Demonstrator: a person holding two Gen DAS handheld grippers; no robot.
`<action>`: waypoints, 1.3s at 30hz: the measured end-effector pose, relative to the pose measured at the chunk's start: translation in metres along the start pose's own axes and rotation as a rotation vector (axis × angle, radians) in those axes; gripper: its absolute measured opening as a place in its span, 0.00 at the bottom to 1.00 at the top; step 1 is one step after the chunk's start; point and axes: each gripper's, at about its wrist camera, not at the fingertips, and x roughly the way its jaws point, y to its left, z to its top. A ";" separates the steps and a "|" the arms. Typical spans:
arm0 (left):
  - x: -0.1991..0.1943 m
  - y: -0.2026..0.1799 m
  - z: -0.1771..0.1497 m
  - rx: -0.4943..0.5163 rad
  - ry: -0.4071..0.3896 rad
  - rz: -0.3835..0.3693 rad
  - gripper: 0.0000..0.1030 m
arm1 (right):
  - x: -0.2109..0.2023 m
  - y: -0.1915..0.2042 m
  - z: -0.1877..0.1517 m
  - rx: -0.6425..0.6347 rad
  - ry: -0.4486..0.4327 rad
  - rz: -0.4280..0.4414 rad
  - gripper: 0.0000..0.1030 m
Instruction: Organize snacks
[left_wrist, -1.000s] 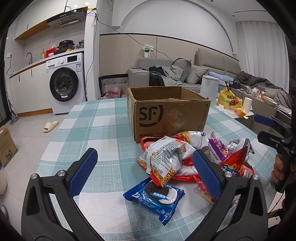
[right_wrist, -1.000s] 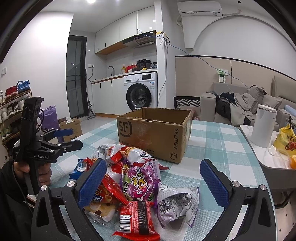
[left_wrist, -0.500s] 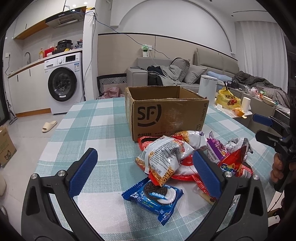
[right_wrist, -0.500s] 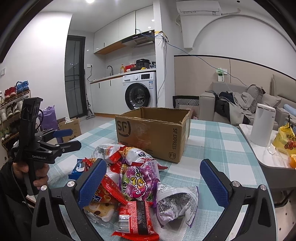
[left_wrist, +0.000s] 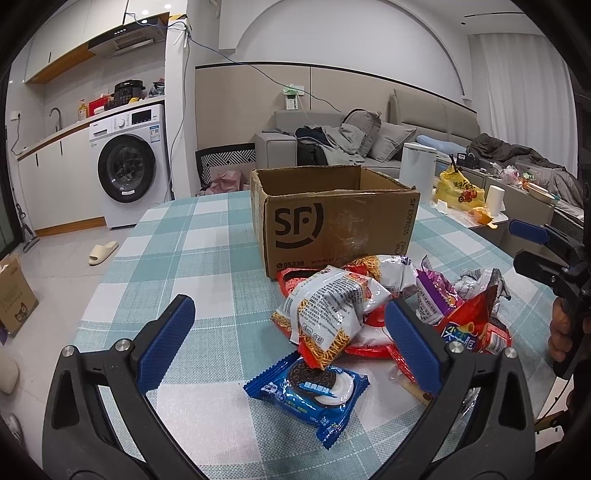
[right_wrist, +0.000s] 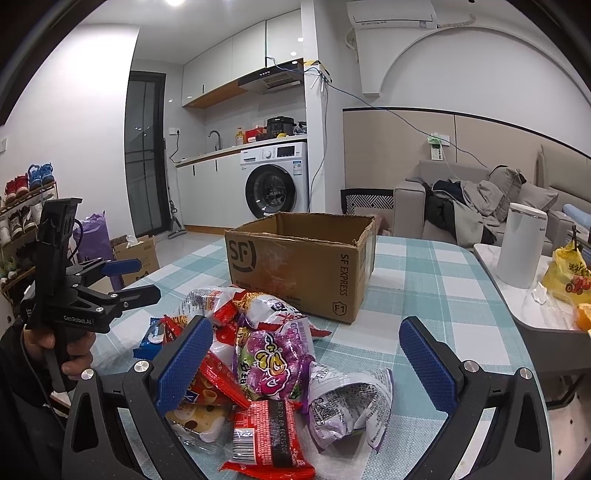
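A heap of snack packets lies on the checked table in front of an open SF cardboard box (left_wrist: 334, 221), also in the right wrist view (right_wrist: 299, 264). A blue cookie packet (left_wrist: 308, 393) lies nearest, a white-orange noodle bag (left_wrist: 328, 312) behind it. In the right wrist view a purple packet (right_wrist: 271, 360), a red packet (right_wrist: 269, 432) and a silver-purple bag (right_wrist: 347, 402) lie in front. My left gripper (left_wrist: 291, 339) is open and empty above the cookie packet. My right gripper (right_wrist: 304, 354) is open and empty above the heap.
The table (left_wrist: 207, 251) has a teal checked cloth. A side table (right_wrist: 532, 306) with a white canister (right_wrist: 521, 245) and a yellow bag (right_wrist: 569, 273) stands to the right. A washing machine (left_wrist: 129, 170) and a sofa (left_wrist: 354, 136) are behind.
Both grippers have barely shifted; the box and heap sit slightly lower and nearer in the views. Both stay open and empty.
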 end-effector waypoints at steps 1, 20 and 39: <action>0.001 0.000 0.000 0.001 0.003 0.001 0.99 | 0.000 0.000 0.000 0.002 0.003 -0.001 1.00; 0.015 0.007 0.000 -0.035 0.086 -0.018 0.99 | 0.014 -0.008 0.002 0.045 0.104 -0.033 1.00; 0.042 0.007 -0.018 -0.025 0.283 -0.042 0.99 | 0.025 -0.032 -0.011 0.142 0.294 -0.110 0.96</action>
